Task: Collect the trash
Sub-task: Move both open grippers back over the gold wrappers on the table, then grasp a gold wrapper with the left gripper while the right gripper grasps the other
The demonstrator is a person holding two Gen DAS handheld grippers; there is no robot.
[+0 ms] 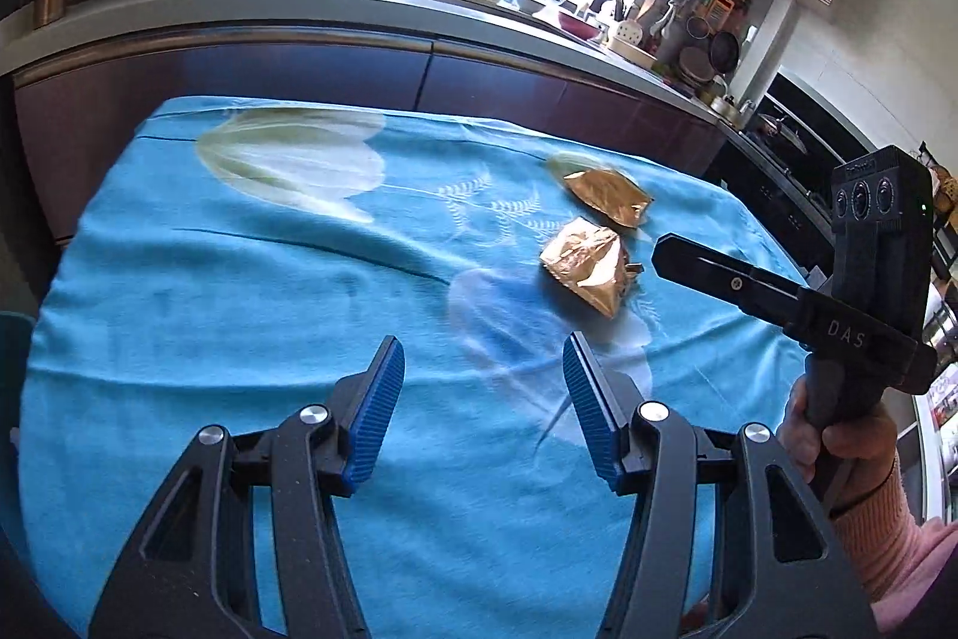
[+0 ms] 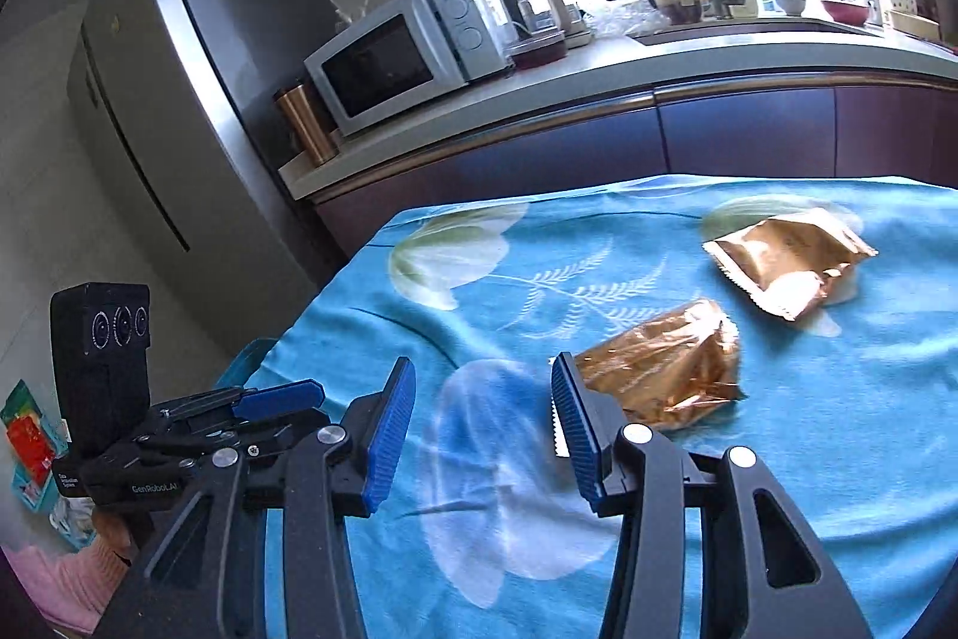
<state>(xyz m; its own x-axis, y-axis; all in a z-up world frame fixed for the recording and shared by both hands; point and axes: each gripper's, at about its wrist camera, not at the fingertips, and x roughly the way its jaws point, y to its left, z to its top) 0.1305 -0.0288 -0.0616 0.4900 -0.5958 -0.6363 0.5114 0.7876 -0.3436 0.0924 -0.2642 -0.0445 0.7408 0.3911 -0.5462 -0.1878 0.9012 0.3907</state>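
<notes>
Jaws spreading wide on both grippers, gripping nothing. Left gripper (image 1: 484,402) hovering over blue cloth (image 1: 239,339), near side of near gold wrapper (image 1: 584,265). Right gripper (image 2: 482,426) reaching level, right finger just beside that wrapper. Far gold wrapper (image 1: 608,196) lying beyond it, apart. Microwave (image 2: 407,52) sitting on counter behind cloth.
</notes>
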